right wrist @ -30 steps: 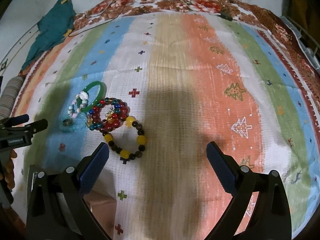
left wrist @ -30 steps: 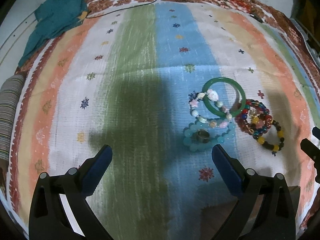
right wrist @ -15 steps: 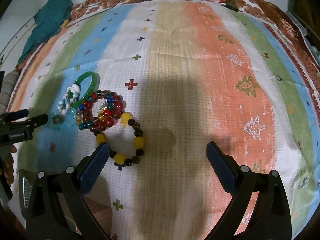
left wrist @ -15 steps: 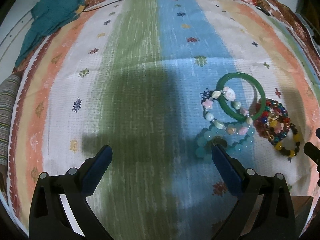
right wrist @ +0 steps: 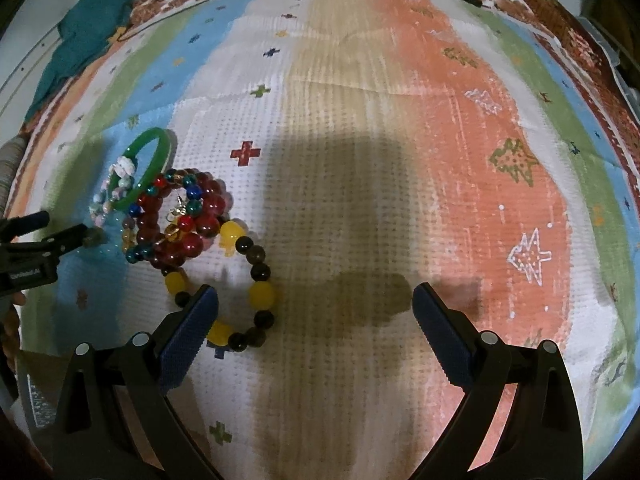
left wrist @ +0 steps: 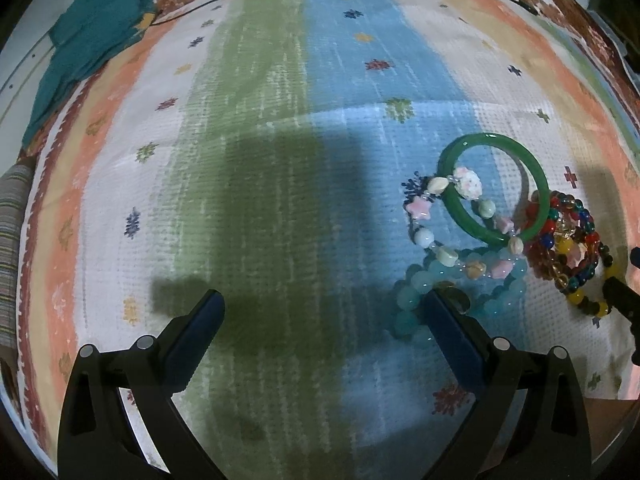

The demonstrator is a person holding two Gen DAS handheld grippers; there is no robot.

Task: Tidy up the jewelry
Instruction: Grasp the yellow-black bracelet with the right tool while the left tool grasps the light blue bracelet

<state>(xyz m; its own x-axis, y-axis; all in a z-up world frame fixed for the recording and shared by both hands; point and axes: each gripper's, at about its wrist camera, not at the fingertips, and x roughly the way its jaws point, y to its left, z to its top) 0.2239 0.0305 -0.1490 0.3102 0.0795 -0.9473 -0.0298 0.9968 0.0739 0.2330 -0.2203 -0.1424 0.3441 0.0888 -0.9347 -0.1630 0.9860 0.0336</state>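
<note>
My left gripper (left wrist: pixel 322 312) and right gripper (right wrist: pixel 314 306) hover spread wide, empty, flanking the bracelet cluster (right wrist: pixel 176 216) on the striped cloth (right wrist: pixel 360 120).

Each claw (left wrist: pixel 322 312) (right wrist: pixel 316 306) has black arms, silver screws, blue ribbed pads (right wrist: pixel 188 338), and possibly a white printed label.

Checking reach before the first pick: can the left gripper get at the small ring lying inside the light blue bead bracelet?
Probably yes. The left gripper is open, its right finger beside the ring, with nothing above it; the light blue bead bracelet crowds it.
</note>
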